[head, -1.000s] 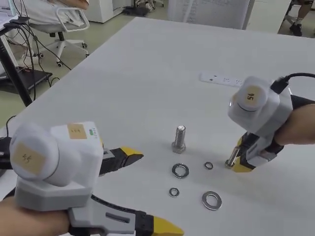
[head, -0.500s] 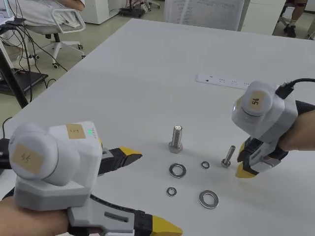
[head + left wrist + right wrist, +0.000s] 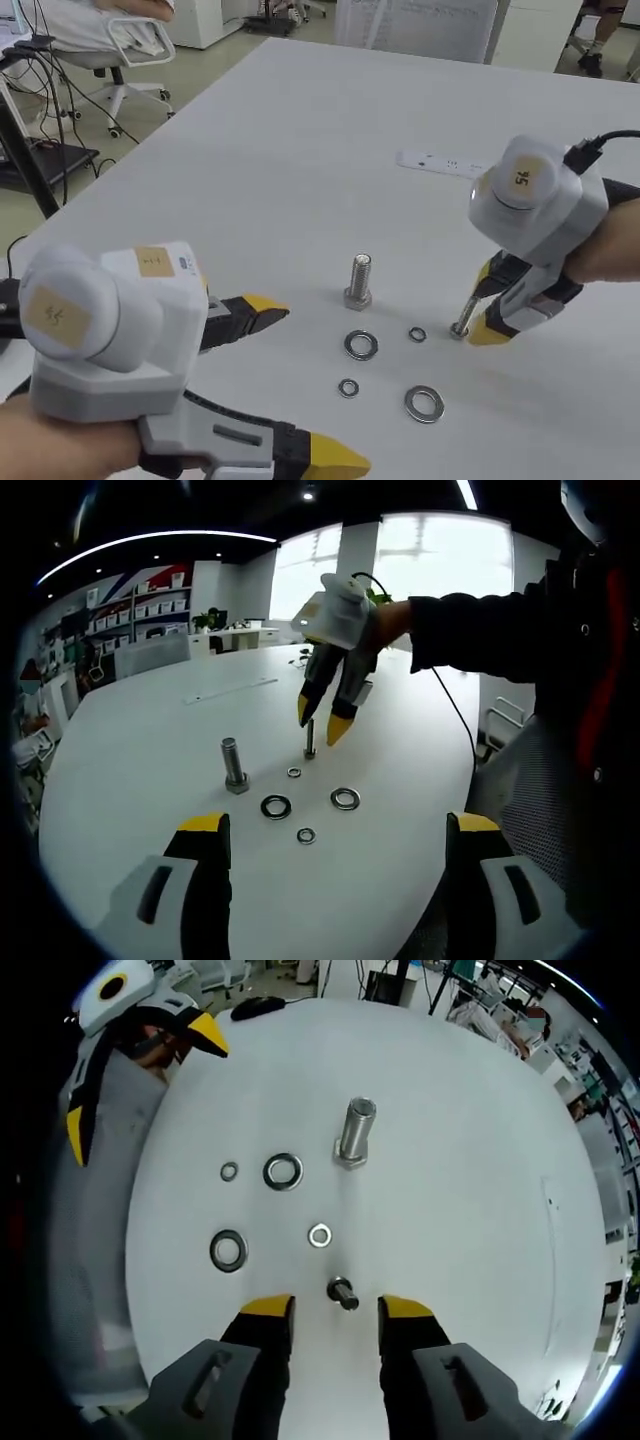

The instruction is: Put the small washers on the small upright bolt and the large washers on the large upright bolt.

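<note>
The large bolt (image 3: 360,281) stands upright on the white table (image 3: 280,150). To its right stands the small bolt (image 3: 464,317), between the jaws of my open right gripper (image 3: 481,306); the jaws do not touch it. In the right gripper view the small bolt (image 3: 342,1293) sits in the gap of the right gripper (image 3: 337,1308). Two large washers (image 3: 361,345) (image 3: 424,403) and two small washers (image 3: 417,334) (image 3: 348,387) lie flat in front of the bolts. My left gripper (image 3: 300,385) hovers open at the near left, holding nothing, well short of the washers.
A white power strip (image 3: 445,162) lies on the table beyond the right gripper. An office chair (image 3: 130,45) and cables stand on the floor past the table's left edge. The table's near edge lies just behind the washers.
My right gripper drew off to the right of the small bolt, then came back so its jaws straddle it. The left gripper and the washers have stayed put.
</note>
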The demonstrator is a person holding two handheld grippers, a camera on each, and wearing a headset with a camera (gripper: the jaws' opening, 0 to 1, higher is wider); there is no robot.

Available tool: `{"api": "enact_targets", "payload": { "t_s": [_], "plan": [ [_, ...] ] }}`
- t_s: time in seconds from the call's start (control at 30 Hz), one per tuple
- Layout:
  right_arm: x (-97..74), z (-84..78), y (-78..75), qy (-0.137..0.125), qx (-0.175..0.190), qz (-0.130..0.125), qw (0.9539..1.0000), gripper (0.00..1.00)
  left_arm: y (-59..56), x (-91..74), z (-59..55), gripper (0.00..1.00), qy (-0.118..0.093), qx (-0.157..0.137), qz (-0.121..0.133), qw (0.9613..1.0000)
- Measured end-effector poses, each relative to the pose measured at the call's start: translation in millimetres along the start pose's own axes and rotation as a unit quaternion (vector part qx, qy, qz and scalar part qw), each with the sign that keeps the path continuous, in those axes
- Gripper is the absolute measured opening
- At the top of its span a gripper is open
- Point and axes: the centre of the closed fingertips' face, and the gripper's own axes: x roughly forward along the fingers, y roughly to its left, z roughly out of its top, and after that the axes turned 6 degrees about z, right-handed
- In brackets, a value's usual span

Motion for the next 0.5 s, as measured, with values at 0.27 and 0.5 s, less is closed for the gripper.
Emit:
{"api": "enact_targets", "payload": {
  "t_s": [0.27,0.5],
  "plan": [
    [2.9,17.9,2.6,-0.002,-0.028,0.005,0.9996,0.36,0.6,-0.3,0.4,0.89,-0.003,-0.001,0.003,1.0000],
    [12.0,28.1,3.8,0.008,-0.049,0.017,0.9986,0.35,1.3,-0.6,0.4,0.89,-0.005,-0.003,0.004,1.0000]
  ]
}}
